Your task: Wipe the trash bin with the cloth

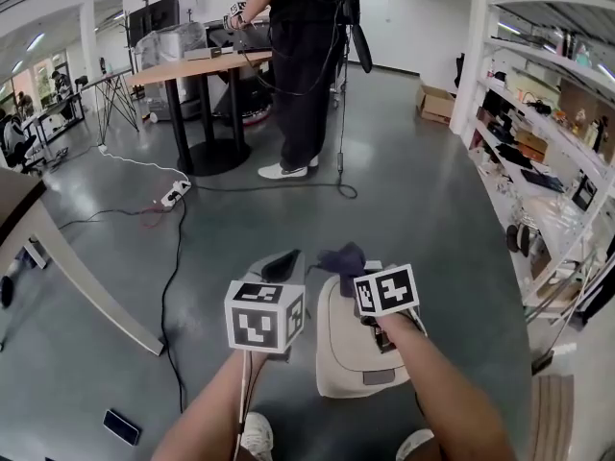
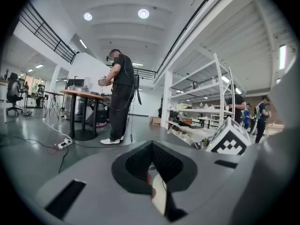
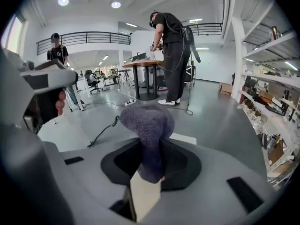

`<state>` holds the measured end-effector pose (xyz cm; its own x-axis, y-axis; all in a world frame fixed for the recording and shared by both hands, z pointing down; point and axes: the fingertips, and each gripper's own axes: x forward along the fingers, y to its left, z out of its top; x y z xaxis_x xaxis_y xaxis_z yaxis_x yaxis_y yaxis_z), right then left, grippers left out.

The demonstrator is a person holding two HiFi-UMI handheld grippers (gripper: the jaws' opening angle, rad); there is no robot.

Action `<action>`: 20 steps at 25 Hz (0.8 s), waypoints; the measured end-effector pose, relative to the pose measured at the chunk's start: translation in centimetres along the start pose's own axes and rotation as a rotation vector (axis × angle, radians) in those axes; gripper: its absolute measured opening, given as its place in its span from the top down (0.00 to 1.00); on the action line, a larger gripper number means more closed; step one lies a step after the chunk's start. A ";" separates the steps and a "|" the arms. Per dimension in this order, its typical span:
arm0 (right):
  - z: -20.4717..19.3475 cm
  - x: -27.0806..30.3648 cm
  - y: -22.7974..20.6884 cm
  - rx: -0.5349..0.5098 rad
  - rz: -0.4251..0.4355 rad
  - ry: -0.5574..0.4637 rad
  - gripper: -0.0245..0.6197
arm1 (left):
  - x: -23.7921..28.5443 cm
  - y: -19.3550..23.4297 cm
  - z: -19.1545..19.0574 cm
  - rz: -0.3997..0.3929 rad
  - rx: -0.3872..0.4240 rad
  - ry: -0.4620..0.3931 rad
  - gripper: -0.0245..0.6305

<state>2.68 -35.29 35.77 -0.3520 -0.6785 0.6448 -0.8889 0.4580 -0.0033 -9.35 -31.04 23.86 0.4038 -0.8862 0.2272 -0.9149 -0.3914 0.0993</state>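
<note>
The beige trash bin (image 1: 348,353) stands on the grey floor just in front of my feet, with its lid down. My right gripper (image 1: 357,269) hovers over the bin's far end, shut on a purple cloth (image 1: 343,256) that bunches up out of the jaws. In the right gripper view the cloth (image 3: 147,123) fills the middle, pinched between the dark pads. My left gripper (image 1: 281,264) hangs just left of the bin, level with the right one. Its jaws (image 2: 151,165) meet with nothing between them. The right gripper's marker cube (image 2: 228,138) shows at its right.
A person (image 1: 303,56) stands at a round-foot wooden table (image 1: 197,65) ahead. Black cables and a power strip (image 1: 174,196) lie across the floor at left. Loaded white shelves (image 1: 538,161) line the right side. A slanted white table leg (image 1: 86,286) and a dark flat object (image 1: 122,426) are at left.
</note>
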 end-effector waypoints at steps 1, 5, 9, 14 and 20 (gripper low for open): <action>-0.2 0.6 0.0 -0.008 0.000 0.026 0.80 | 0.0 0.3 0.1 0.005 -0.003 -0.004 0.96; -1.2 2.6 0.3 -0.016 0.009 0.128 0.80 | -0.2 1.3 -0.4 0.028 0.017 0.009 0.96; -1.6 3.7 0.2 -0.053 0.000 0.193 0.80 | -0.1 2.0 -0.8 0.032 0.013 0.017 0.96; -1.5 4.4 -1.0 -0.048 -0.015 0.214 0.80 | 0.0 1.2 -0.9 0.007 -0.006 0.019 0.96; -1.7 3.8 -2.7 -0.022 -0.054 0.188 0.80 | -0.1 0.2 -0.5 -0.013 -0.011 0.012 0.96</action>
<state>4.22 -38.12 39.56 -0.2411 -0.5843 0.7749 -0.8976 0.4378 0.0508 -9.53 -30.92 24.32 0.4152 -0.8782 0.2375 -0.9097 -0.3995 0.1133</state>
